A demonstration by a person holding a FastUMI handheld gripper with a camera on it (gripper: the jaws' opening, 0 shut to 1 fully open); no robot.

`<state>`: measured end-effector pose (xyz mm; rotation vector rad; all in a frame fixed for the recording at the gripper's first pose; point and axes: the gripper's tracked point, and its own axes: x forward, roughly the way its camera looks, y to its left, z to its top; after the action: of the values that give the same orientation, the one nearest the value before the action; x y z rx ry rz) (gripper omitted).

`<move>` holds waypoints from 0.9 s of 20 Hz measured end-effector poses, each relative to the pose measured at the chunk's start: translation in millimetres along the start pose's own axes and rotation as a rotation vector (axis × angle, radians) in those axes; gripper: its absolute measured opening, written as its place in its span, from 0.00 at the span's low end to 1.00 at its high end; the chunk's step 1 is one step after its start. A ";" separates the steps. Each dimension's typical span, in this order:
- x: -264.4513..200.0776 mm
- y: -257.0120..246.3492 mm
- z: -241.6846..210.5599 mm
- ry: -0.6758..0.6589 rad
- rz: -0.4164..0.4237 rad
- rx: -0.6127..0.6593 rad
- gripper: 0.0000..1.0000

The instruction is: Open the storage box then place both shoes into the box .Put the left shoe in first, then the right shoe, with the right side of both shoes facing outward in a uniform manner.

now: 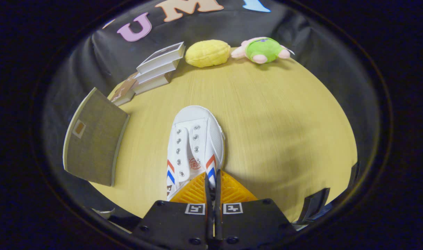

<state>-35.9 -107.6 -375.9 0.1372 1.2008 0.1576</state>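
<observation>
The gripper (213,182) has its two fingers drawn almost together, pinching the right-hand collar edge of a white shoe (194,146) at its heel end. The shoe's toe points away across the wooden table (284,125). To the left of the shoe stands the storage box (93,139), a grey fabric-covered box seen at a tilt, close to the table's left edge. At the far left is a stack of books (155,69); beside it lie a yellow plush (208,52) and a green and pink plush toy (263,50) along the far edge. The whole right half of the table is open wood out to its rounded edge.
</observation>
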 end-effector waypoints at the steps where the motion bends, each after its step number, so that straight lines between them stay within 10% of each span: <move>1: -2.3 0.6 -1.4 0.010 0.013 0.039 0.05; 18: -87.4 121.5 50.4 -0.109 0.123 0.189 0.05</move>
<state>-25.6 -6.5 -254.9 0.3811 1.0976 0.1423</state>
